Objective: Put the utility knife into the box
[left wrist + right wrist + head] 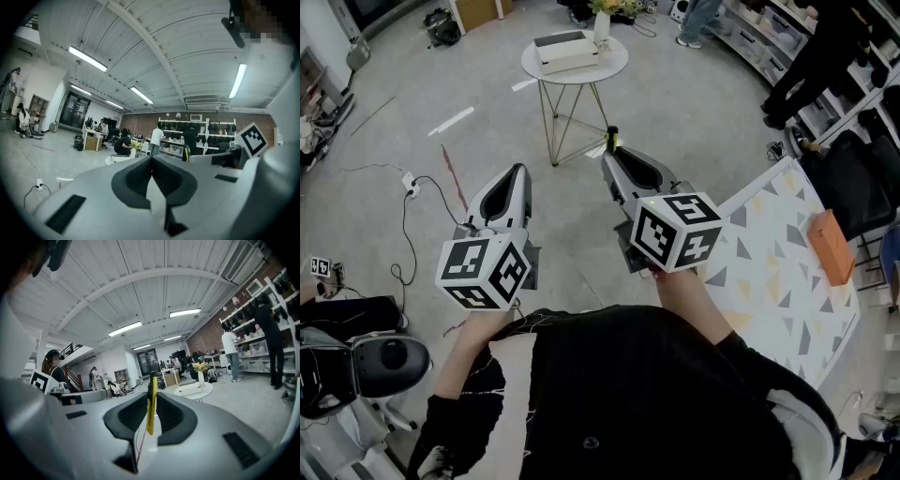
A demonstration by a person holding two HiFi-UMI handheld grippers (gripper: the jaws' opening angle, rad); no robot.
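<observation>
My right gripper (612,153) is shut on a yellow and black utility knife (151,401), which stands upright between the jaws with its tip (612,138) sticking out past them. My left gripper (518,171) is shut with nothing in it; its jaws (151,161) meet along a thin line. Both are held in the air, level with each other, pointing toward a round white table (614,60). A white box (566,50) lies on that table, well ahead of both grippers; it also shows in the right gripper view as the box (190,388).
A vase with yellow flowers (602,21) stands by the box. A patterned table (778,262) with an orange object (830,246) is at my right. Cables and a power strip (411,185) lie on the floor at left. People stand by shelves (262,333) at the far right.
</observation>
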